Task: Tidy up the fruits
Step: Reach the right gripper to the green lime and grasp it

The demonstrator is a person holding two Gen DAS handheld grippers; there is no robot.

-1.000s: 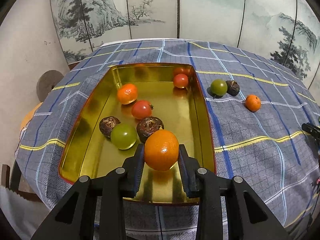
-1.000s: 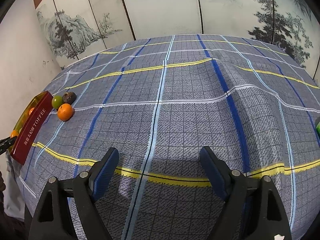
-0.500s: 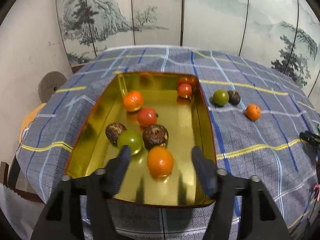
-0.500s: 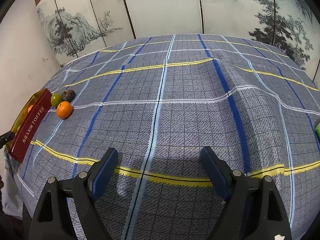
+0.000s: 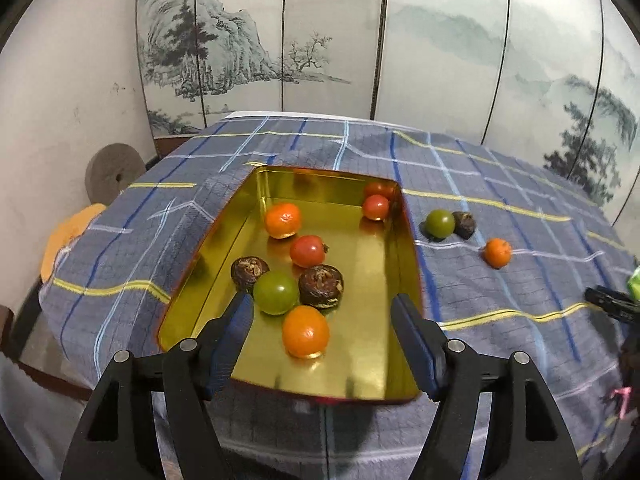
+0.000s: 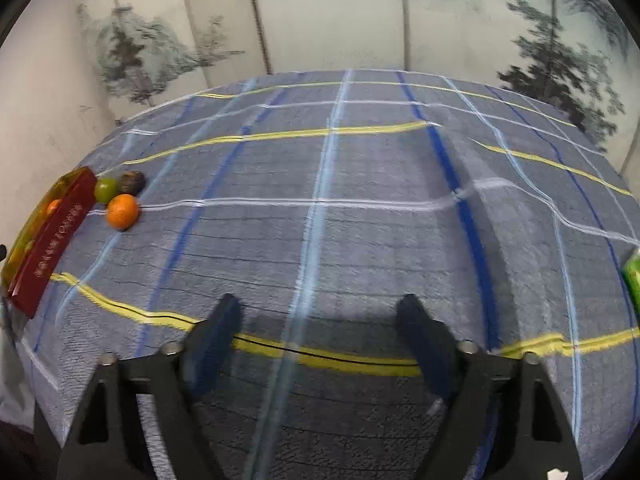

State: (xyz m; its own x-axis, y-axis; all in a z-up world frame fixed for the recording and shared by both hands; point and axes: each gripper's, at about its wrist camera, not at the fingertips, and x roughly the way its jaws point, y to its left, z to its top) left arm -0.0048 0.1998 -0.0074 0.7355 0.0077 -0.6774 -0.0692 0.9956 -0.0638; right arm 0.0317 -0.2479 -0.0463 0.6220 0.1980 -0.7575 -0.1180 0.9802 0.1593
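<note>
While loose, orange (image 5: 305, 331) in tin (image 5: 384, 280)

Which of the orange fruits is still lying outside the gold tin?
The small orange fruit on the plaid cloth, right of the gold tin, beside the green fruit. The other two lie inside the tin.

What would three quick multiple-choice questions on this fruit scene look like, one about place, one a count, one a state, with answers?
1. Where does the nearest orange lie?
A. inside the gold tin
B. on the cloth
C. in the left gripper

2. How many fruits lie on the checked cloth just outside the tin?
A. one
B. three
C. five

3. What is between the left gripper jaws?
A. an orange, clamped
B. a green fruit, clamped
C. nothing gripped

Answers: 1 A, it rests on the tin floor. 2 B, a green fruit, a brown fruit and a small orange. 3 C, the opening jaws touch no fruit.
</note>
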